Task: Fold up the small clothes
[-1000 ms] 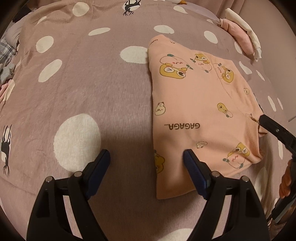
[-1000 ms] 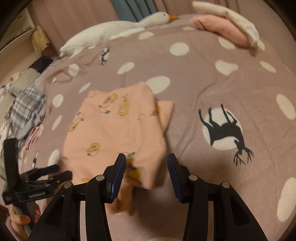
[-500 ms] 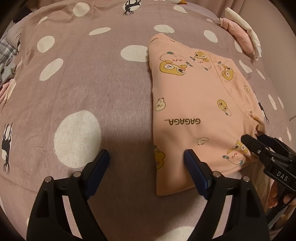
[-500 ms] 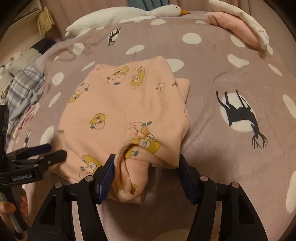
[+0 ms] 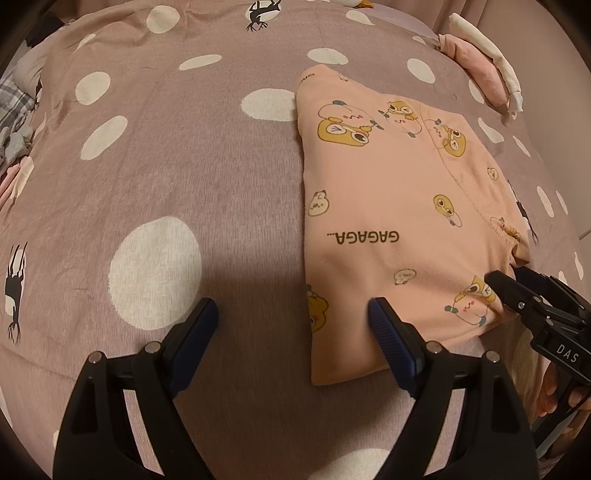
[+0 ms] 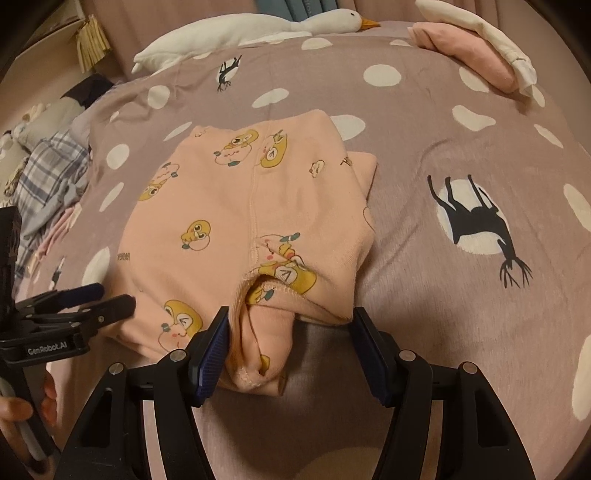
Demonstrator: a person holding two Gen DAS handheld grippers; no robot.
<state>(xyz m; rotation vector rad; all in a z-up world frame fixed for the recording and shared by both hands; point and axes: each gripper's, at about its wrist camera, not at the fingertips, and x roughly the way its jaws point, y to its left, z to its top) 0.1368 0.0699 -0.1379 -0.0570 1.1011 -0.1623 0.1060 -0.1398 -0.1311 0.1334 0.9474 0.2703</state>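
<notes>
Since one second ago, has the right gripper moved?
Yes. The right gripper has come in from the right edge over the pink garment corner.

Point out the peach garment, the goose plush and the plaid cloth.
peach garment (image 6: 236,206): right wrist view, middle of its top layer.
goose plush (image 6: 236,33): right wrist view, white body.
plaid cloth (image 6: 48,173): right wrist view, checked fabric's middle.

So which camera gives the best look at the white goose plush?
The right wrist view: the goose plush lies whole along the far edge of the bedspread, orange beak included. The left wrist view catches only a sliver of white and orange at its top edge.
</notes>
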